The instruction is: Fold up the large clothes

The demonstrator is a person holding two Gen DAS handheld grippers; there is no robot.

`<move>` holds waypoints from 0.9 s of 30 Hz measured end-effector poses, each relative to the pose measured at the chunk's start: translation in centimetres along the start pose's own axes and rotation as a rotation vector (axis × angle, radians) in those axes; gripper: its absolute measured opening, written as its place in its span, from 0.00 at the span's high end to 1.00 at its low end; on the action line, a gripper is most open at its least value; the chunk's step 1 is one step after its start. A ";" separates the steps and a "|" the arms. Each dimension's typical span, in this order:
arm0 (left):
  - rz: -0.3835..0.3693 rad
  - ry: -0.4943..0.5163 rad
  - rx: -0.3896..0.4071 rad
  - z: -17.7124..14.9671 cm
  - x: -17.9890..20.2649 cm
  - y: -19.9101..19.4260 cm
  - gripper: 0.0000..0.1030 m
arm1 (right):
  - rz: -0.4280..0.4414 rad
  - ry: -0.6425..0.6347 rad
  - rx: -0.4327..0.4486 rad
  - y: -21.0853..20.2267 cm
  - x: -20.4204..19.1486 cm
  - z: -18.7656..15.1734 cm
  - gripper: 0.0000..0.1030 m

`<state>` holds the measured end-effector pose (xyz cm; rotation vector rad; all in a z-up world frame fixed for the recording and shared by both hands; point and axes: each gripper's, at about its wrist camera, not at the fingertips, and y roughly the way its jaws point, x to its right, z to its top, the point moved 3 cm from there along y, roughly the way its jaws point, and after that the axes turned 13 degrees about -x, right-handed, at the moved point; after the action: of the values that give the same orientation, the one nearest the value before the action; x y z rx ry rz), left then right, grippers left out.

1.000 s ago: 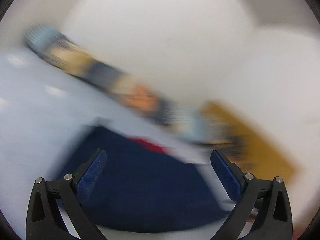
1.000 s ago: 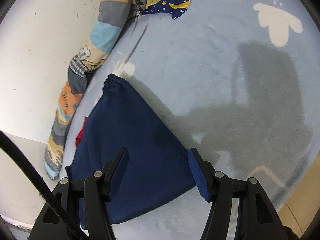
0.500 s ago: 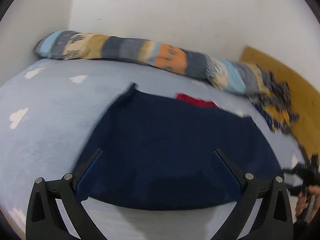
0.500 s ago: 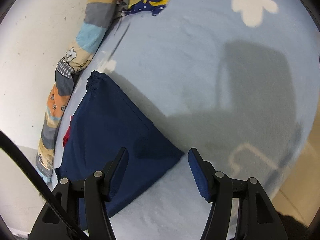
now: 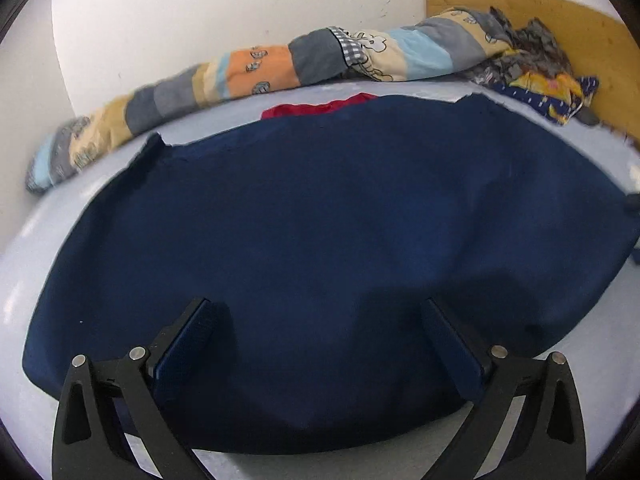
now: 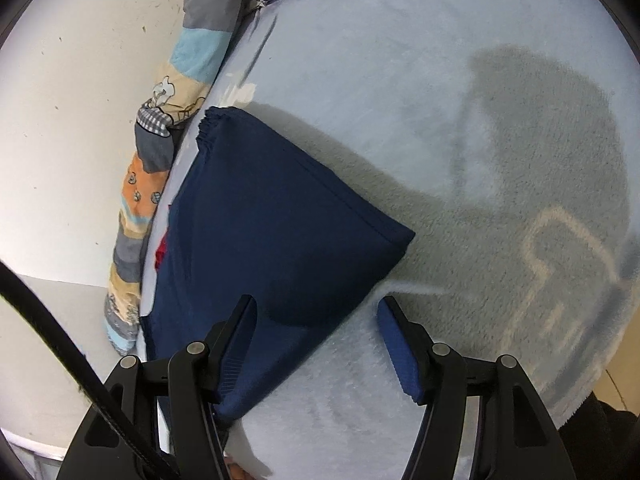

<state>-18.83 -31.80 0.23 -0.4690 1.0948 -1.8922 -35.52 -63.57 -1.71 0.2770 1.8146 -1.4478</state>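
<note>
A folded navy blue garment [image 5: 320,232] lies flat on the pale blue fleece bed cover [image 6: 420,92]. A red cloth [image 5: 320,109] peeks out behind its far edge. My left gripper [image 5: 316,340] is open and empty, low over the near edge of the garment. In the right wrist view the navy garment [image 6: 260,220] lies left of centre with one corner pointing right. My right gripper [image 6: 316,340] is open and empty, its left finger over the garment's near edge and its right finger over bare cover.
A long patchwork bolster [image 5: 248,76] lies along the white wall [image 5: 200,12] behind the garment. A heap of patterned clothes [image 5: 536,76] sits by the wooden headboard [image 5: 580,28]. The bolster [image 6: 168,120] also shows in the right wrist view.
The left gripper swung round from the wall and dropped close over the navy garment. The right gripper moved nearer the garment's corner. Both stayed open.
</note>
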 end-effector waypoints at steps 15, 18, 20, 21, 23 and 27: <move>-0.046 -0.007 0.101 -0.5 -0.9 -2.9 0.04 | 0.016 -0.012 0.042 0.7 -0.5 2.1 0.33; -0.016 -0.092 0.091 -0.9 -3.0 -3.0 0.04 | 0.061 -0.016 0.053 1.2 -0.7 2.3 0.33; -0.002 -0.181 0.046 -1.3 -5.1 -2.4 0.04 | 0.114 -0.013 0.060 1.6 -0.7 2.5 0.35; -0.004 -0.226 0.027 -1.8 -6.0 -2.2 0.04 | 0.133 -0.010 0.068 1.8 -0.6 2.5 0.46; -0.009 -0.265 -0.009 -2.3 -7.0 -1.5 0.04 | 0.161 0.001 0.039 3.1 -0.3 2.5 0.67; 0.063 -0.177 -0.024 -3.0 -6.1 -1.1 0.04 | 0.215 -0.020 0.049 4.1 -0.2 2.4 0.77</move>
<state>-18.08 -24.97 0.12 -0.5972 1.0048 -1.7484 -31.81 -64.35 -4.66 0.4663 1.6788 -1.3402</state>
